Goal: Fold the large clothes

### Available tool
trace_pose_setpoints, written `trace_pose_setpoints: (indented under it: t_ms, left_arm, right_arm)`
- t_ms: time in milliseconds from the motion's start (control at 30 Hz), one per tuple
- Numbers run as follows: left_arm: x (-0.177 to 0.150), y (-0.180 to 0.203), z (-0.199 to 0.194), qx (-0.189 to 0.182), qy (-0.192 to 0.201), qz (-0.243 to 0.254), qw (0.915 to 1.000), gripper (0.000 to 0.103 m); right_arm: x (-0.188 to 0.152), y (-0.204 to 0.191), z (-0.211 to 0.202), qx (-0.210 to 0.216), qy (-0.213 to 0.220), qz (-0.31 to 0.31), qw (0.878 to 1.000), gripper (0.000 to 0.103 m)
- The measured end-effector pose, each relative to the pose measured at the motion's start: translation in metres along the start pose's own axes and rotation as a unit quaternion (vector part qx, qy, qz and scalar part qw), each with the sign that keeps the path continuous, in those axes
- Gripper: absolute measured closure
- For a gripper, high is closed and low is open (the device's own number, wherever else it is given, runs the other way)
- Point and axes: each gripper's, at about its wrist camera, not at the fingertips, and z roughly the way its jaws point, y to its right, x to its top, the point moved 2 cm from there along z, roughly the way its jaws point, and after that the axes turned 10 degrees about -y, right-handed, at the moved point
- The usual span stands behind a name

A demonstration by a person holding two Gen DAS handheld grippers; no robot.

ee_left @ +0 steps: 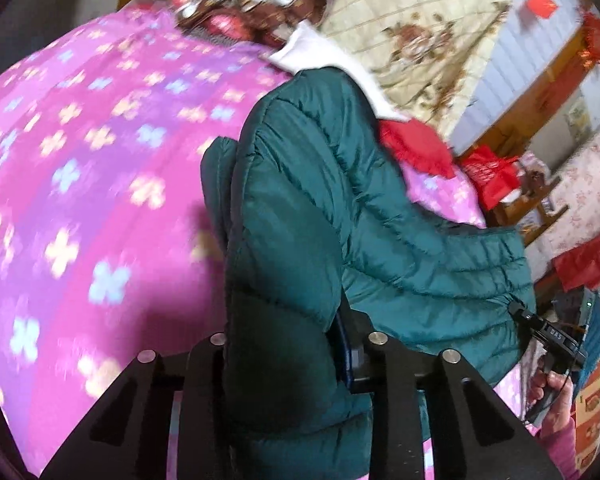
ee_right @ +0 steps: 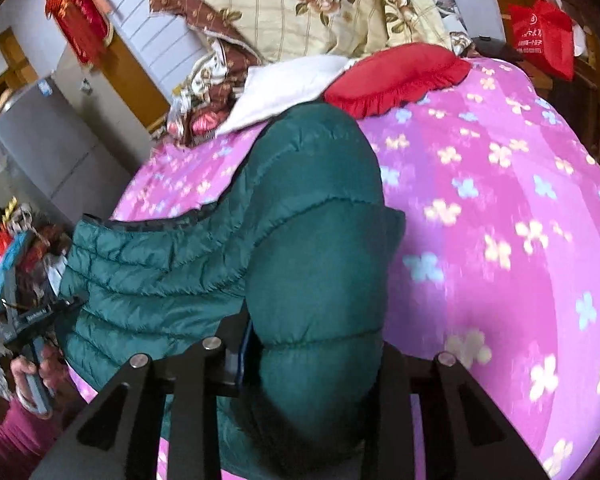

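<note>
A dark green puffer jacket (ee_left: 380, 240) lies on a pink flowered bedspread (ee_left: 100, 160). My left gripper (ee_left: 284, 344) is shut on a thick fold of the jacket that bulges up between its fingers and hides the tips. In the right wrist view my right gripper (ee_right: 312, 344) is shut on another padded fold of the same jacket (ee_right: 172, 272), which stretches across to the other gripper (ee_right: 32, 320) at the left edge. The right gripper also shows in the left wrist view (ee_left: 556, 336) at the jacket's far end.
A red frilled cushion (ee_right: 396, 76), a white cloth (ee_right: 284, 84) and a cream flowered quilt (ee_right: 300, 8) are piled at the head of the bed. A red bag (ee_right: 544, 36) hangs at the right. Cluttered furniture stands beside the bed (ee_left: 540, 200).
</note>
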Motion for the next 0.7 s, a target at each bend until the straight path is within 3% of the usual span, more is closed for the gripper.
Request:
trace_pose_setpoints:
  t_ms: [67,200,433,567,700]
  left_arm:
    - [-0.006,-0.009,0.012,0.018,-0.007,-0.011,0.9998,0.084]
    - [-0.013,-0.017,0.02,0.034,0.009,-0.028,0.999,0.073]
    - [-0.026,-0.007,-0.006,0.062,0.029,-0.031,0.9972,0.072]
    - [-0.031,-0.001,-0.02,0.087,0.038,-0.024,0.9951,0.072]
    - [-0.035,0.001,-0.036,0.116,0.054,-0.023,0.9915,0.072]
  right_arm:
    - [-0.012,0.003,0.012,-0.023,-0.018,0.009,1.0,0.067]
    - [-0.023,0.014,0.041,-0.068,-0.041,0.033,0.996,0.04]
    - [-0.035,0.001,0.02,-0.126,-0.033,0.021,0.991,0.032]
    - [-0.045,-0.008,-0.009,-0.158,-0.005,0.013,0.987,0.023]
    - [-0.055,-0.02,-0.035,-0.17,0.027,0.003,0.985,0.022]
